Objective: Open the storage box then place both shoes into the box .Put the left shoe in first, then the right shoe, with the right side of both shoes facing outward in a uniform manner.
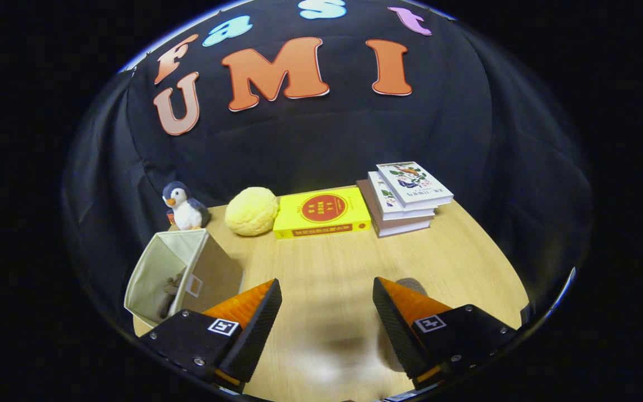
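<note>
Tongs (327, 318): they stand wide apart and hold nothing; between the two fingers only bare worktop (321, 262) shows.
Storage box (179, 273): a fabric box, beige inside and brown outside, to the left of the left finger and just ahead of it; it lies tipped, so its open mouth faces up and to the left, away from the tongs.
Inside the box: a dark grey-brown thing (169, 296) rests against the bottom wall; it may be a shoe, but I cannot tell which shoe it is, nor which side faces outward.
Other shoe: a blurred greyish shape (411, 286) sits close behind the right finger; I cannot say if this is a shoe or only a shadow.
Far things: beyond the tongs, near the cloth wall, stand a toy penguin (185, 206), a yellow plush ball (252, 211), a yellow book (321, 212) and a stack of books (405, 198); all are well apart from the fingers.
Step in hand: my judgement is that the box is already open and one shoe is left to fetch.
How to do it well: keep the fingers wide, grip the shoe at its middle so it does not tilt, and approach the box from the side of its mouth.
Risk: the soft wall can fold if a finger pushes it.
</note>
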### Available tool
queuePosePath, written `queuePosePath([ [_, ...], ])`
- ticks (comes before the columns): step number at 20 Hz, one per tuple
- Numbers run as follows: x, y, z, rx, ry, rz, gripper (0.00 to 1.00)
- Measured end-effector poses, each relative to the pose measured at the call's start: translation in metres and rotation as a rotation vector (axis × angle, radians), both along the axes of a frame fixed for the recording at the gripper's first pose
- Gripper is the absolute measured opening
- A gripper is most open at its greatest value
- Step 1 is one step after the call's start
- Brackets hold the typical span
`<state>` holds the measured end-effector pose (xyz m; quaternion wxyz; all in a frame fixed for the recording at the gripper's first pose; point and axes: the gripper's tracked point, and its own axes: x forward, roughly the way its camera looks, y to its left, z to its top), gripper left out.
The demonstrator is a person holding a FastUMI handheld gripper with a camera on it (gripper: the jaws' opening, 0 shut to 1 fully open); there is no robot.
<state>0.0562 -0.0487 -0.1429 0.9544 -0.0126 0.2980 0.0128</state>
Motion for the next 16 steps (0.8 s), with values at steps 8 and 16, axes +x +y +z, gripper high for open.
queuePosePath([
  [8, -0.021, -0.079, -0.037, -0.015, 0.064, -0.064, 0.98],
  [16, -0.045, -0.134, -0.09, -0.034, 0.16, -0.118, 0.99],
])
